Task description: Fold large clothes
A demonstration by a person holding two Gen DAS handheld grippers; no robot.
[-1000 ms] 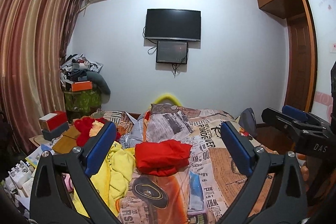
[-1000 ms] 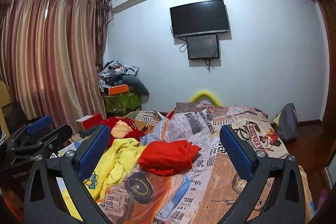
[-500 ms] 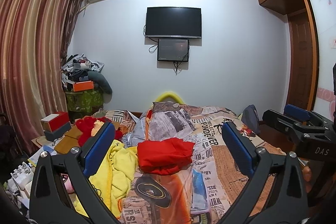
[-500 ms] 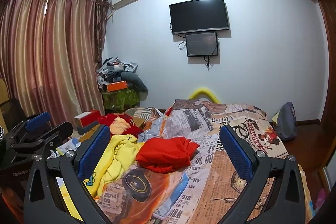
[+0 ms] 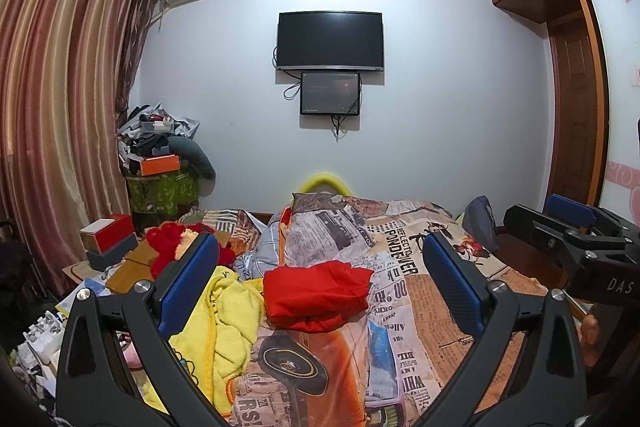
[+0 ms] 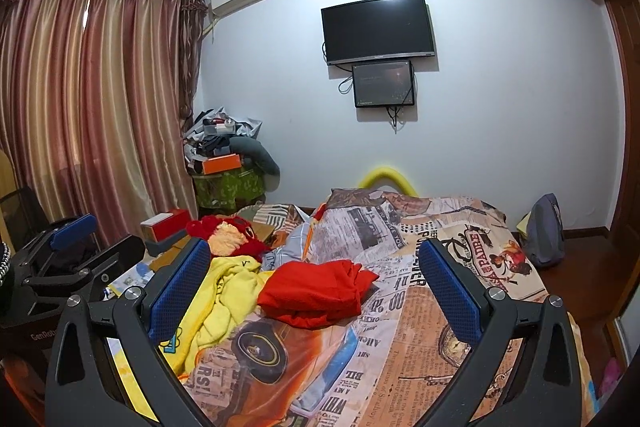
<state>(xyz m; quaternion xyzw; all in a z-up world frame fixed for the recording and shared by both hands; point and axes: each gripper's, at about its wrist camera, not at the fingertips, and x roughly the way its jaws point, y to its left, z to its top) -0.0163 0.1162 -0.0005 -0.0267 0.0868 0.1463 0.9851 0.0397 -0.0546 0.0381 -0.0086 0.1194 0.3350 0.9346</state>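
Note:
A red garment (image 5: 316, 297) lies bunched on the bed, folded roughly; it also shows in the right wrist view (image 6: 316, 291). A yellow garment (image 5: 224, 323) lies crumpled to its left, also in the right wrist view (image 6: 216, 299). My left gripper (image 5: 320, 287) is open and empty, held above the near part of the bed. My right gripper (image 6: 316, 291) is open and empty, at about the same height. Each gripper shows at the edge of the other's view: the right gripper (image 5: 560, 227) and the left gripper (image 6: 76, 243).
The bed has a newspaper-print cover (image 5: 400, 307). A red plush pile (image 6: 228, 235) and boxes (image 5: 108, 239) sit at the left. Curtains (image 6: 100, 107) hang left, a cluttered stand (image 5: 160, 171) in the corner, a TV (image 5: 330, 41) on the wall, a bag (image 6: 544, 231) at right.
Both grippers have tilted up very slightly, so the bed sits a little lower in view. Jaws stay open. The clothes have not moved.

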